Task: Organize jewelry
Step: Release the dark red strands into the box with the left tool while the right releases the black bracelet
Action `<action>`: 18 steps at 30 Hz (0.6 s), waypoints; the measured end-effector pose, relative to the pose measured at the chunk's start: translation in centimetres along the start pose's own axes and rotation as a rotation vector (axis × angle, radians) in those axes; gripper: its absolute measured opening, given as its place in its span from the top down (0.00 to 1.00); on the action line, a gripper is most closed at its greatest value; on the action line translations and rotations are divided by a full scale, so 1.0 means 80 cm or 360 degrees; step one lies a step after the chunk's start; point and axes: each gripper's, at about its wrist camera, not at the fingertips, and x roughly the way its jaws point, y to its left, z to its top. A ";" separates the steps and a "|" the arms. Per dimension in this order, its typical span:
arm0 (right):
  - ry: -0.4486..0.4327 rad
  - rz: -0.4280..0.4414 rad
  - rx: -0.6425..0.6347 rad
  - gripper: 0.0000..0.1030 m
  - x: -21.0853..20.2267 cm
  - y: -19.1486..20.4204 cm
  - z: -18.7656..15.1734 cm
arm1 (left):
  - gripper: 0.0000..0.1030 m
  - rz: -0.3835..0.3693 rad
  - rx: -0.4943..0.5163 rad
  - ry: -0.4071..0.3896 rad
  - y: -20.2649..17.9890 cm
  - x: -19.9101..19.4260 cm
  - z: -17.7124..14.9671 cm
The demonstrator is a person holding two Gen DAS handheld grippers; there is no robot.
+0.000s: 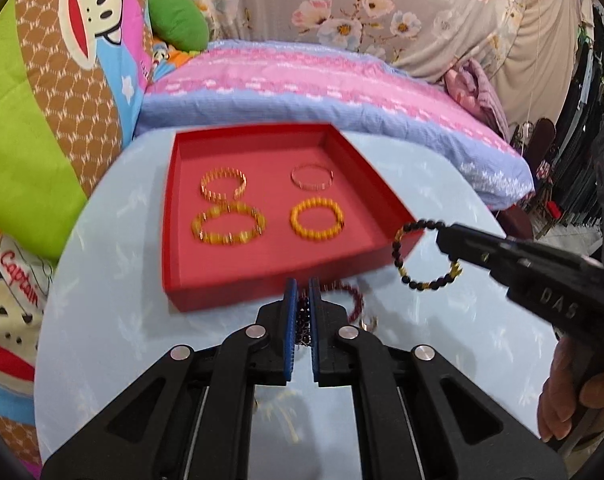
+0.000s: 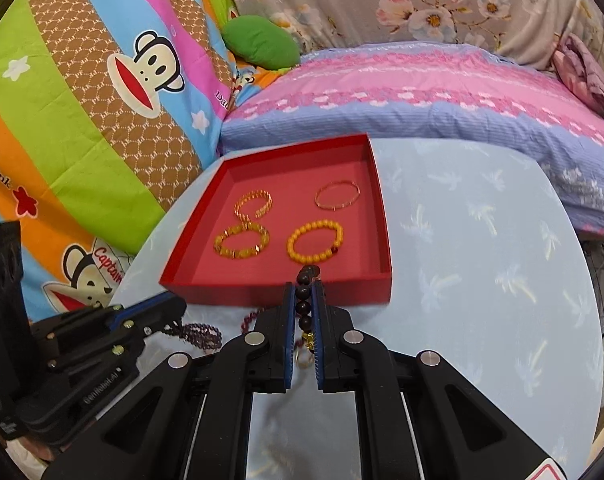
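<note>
A red tray [image 1: 262,289] [image 2: 262,295] on the pale blue table holds several bracelets: a gold link one [image 1: 224,184], a thin rose bangle [image 1: 311,176], an amber one [image 1: 228,228] and a yellow beaded one [image 1: 317,220] [image 2: 314,240]. My left gripper [image 1: 302,294] [image 2: 177,312] is shut on a dark purple beaded bracelet [image 1: 303,320] [image 2: 200,334], just in front of the tray's near wall. My right gripper [image 2: 303,294] [image 1: 442,236] is shut on a black-and-gold bead bracelet [image 1: 425,258] [image 2: 305,292], which hangs over the tray's near right corner.
A dark red bead bracelet [image 1: 351,296] [image 2: 249,318] lies on the table [image 1: 102,300] in front of the tray, between the grippers. Bright cartoon bedding [image 2: 82,120] and a pink-and-blue pillow [image 1: 302,80] crowd the table's left and far sides. A hand [image 1: 573,396] grips the right tool.
</note>
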 end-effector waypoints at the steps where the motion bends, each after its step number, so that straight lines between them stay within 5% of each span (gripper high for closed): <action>1: -0.0004 0.0003 -0.0007 0.92 0.004 0.000 0.009 | 0.95 -0.0001 0.0001 -0.0017 0.001 0.001 0.011; 10: -0.0004 0.0056 -0.0005 0.92 0.053 -0.002 0.078 | 0.95 -0.0002 0.0006 -0.0111 0.013 0.040 0.103; 18: 0.0063 0.0100 0.0040 0.92 0.116 -0.010 0.106 | 0.95 -0.0022 -0.0030 -0.0033 0.025 0.108 0.133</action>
